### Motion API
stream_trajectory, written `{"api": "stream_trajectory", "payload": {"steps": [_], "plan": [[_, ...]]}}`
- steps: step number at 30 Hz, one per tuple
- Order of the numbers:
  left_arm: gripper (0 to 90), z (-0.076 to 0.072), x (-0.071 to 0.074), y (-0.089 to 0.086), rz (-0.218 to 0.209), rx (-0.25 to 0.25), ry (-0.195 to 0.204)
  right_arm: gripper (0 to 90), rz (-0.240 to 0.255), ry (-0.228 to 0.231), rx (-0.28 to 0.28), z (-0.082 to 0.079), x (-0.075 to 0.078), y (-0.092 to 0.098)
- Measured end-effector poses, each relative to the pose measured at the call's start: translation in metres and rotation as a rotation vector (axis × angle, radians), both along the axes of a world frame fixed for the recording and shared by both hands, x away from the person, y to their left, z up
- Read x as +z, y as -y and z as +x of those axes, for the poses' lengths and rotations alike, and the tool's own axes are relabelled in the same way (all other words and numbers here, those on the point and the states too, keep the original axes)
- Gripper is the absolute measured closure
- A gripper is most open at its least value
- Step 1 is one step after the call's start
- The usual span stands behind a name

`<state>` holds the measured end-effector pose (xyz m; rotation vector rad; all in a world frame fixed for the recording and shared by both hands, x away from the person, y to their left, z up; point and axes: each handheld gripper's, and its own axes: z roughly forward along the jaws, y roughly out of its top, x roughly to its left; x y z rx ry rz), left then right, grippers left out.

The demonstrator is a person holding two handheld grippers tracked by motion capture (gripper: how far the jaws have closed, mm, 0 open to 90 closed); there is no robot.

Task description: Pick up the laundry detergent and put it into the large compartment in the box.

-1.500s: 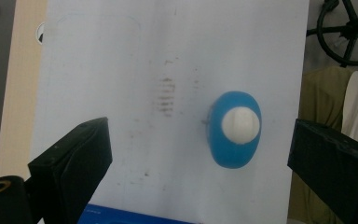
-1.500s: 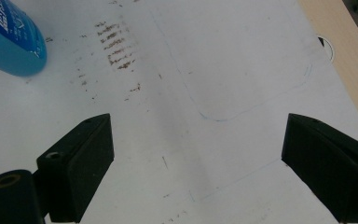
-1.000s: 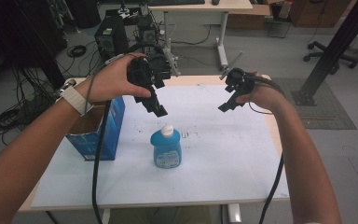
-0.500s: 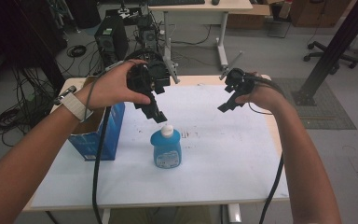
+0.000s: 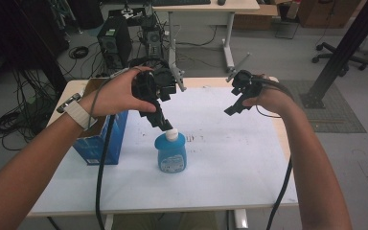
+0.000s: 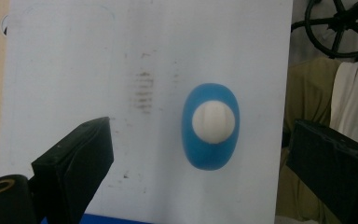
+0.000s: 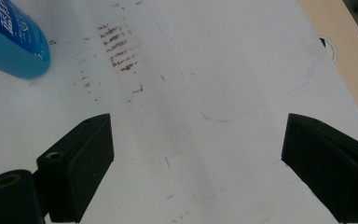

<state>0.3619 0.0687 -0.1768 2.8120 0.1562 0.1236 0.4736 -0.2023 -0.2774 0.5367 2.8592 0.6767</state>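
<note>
One bottle, one box, two grippers

A single blue bottle (image 5: pixel 171 152) with one white cap (image 6: pixel 213 122) stands right under the left gripper (image 5: pixel 162 120); one blue cardboard box (image 5: pixel 103 134) sits beside that gripper; the right gripper (image 5: pixel 233 109) is the second of two, well apart from the bottle, over one white table (image 5: pixel 230 163)
</note>
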Motion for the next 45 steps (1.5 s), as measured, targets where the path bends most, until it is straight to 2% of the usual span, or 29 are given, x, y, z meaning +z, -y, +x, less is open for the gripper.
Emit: {"api": "stream_trajectory", "payload": {"steps": [2, 15, 33, 45], "plan": [[7.5, 0.0, -0.002, 0.0, -0.01, 0.002, -0.005, 9.3, 0.002, 0.0, -0.002, 0.0, 0.0, 0.0], [7.6, -0.003, -0.02, 0.007, 0.022, -0.021, -0.02, 9.2, 0.0, -0.002, -0.001, 0.001, -0.001, -0.002], [7.8, -0.006, -0.036, 0.013, 0.047, -0.031, -0.037, 9.2, -0.001, 0.006, -0.004, -0.001, 0.0, -0.001], [7.7, -0.007, -0.053, 0.017, 0.071, -0.025, -0.023, 9.2, -0.003, 0.008, 0.0, -0.001, 0.0, -0.002]]}}
